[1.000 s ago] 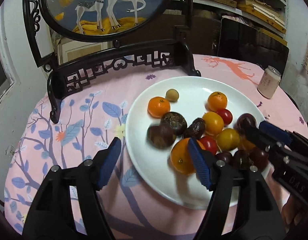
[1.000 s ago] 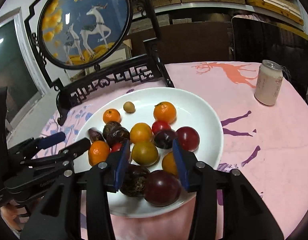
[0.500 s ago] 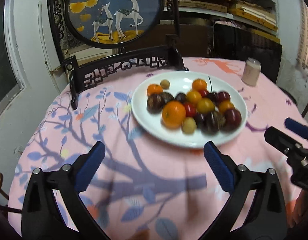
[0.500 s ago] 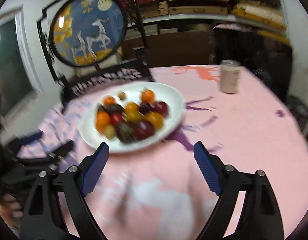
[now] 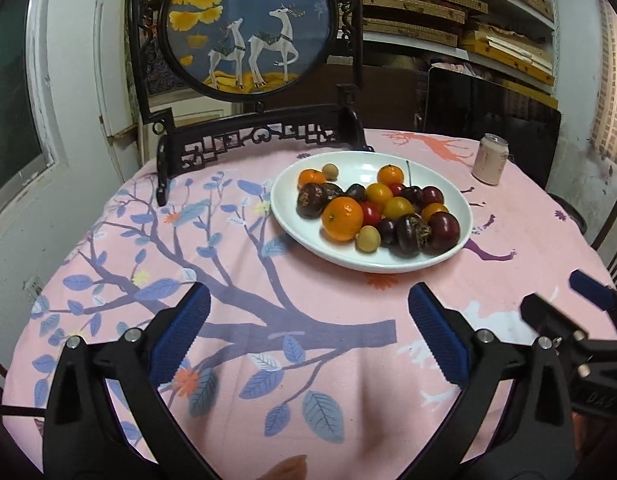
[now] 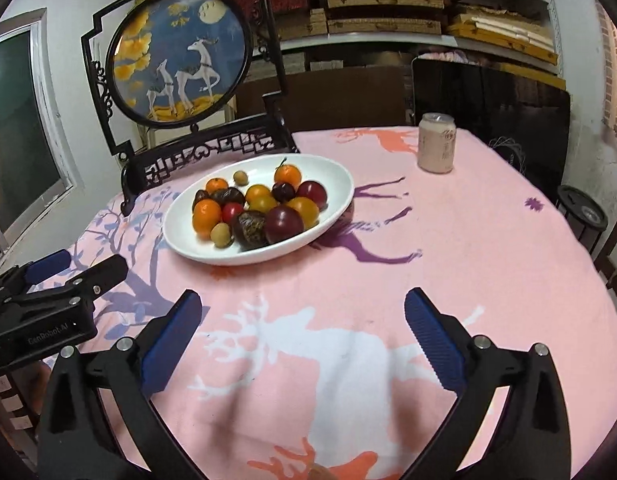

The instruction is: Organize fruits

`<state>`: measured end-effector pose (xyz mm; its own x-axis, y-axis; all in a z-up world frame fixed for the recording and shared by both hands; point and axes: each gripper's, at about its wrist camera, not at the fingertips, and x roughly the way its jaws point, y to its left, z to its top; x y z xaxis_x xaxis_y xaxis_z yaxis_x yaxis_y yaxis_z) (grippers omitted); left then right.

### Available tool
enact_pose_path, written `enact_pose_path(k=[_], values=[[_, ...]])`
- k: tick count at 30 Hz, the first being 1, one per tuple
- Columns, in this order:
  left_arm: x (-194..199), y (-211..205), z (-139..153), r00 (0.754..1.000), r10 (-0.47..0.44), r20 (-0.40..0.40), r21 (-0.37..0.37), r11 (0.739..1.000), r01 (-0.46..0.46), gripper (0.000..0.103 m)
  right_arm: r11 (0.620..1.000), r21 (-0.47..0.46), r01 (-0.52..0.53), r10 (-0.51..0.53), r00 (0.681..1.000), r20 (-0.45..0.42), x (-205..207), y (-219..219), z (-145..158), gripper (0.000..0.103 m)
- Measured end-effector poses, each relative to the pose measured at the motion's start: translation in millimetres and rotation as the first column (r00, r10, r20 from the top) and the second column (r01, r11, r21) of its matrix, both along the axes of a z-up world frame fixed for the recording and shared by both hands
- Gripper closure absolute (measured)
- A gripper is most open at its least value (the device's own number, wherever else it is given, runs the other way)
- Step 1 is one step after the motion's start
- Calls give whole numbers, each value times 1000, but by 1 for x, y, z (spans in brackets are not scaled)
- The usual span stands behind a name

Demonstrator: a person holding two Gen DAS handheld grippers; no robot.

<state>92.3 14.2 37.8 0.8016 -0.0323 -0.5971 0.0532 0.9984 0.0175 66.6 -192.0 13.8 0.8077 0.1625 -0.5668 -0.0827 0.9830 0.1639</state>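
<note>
— What's the room like from where you stand?

— Cluttered. Shelves (image 6: 408,8) stacked with flat boxes run along the back wall, a window (image 6: 16,120) sits on the left, and a dark panel (image 6: 492,108) leans behind the table.

— And the table itself?

— Round, covered in a pink tablecloth (image 6: 448,248) printed with blue-leaved branches on one side and deer in white, purple and orange on the other. At the far edge stands a carved black frame (image 5: 260,136) holding a round deer painting (image 5: 250,24).

— Where's the fruit?

— All heaped in a white plate (image 5: 460,216) just in front of that frame: oranges (image 5: 342,218), dark plums (image 5: 442,226), yellow and red tomatoes (image 5: 398,207), a few small pale round ones. A pale drink can (image 6: 436,142) stands well apart, toward the back right.

— The tools?

— Both held low over the near cloth, apart from the plate. The left gripper (image 5: 308,332) has its blue pads (image 5: 180,336) spread wide, nothing between them. The right gripper (image 6: 304,334) is the same, jaws wide and holding nothing.
</note>
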Motion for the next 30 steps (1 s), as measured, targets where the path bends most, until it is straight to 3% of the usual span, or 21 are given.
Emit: enact_pose_path(k=[6,30], values=[[-2,-11,-3,999,-39,-6,32,999,40,2,998,-50,-24,25,1000,10,-5,12,0,1],[-2,-13,-3,999,-43,1,48,998,43,2,999,-30,-26,26,1000,-8,-5,9,-2,1]])
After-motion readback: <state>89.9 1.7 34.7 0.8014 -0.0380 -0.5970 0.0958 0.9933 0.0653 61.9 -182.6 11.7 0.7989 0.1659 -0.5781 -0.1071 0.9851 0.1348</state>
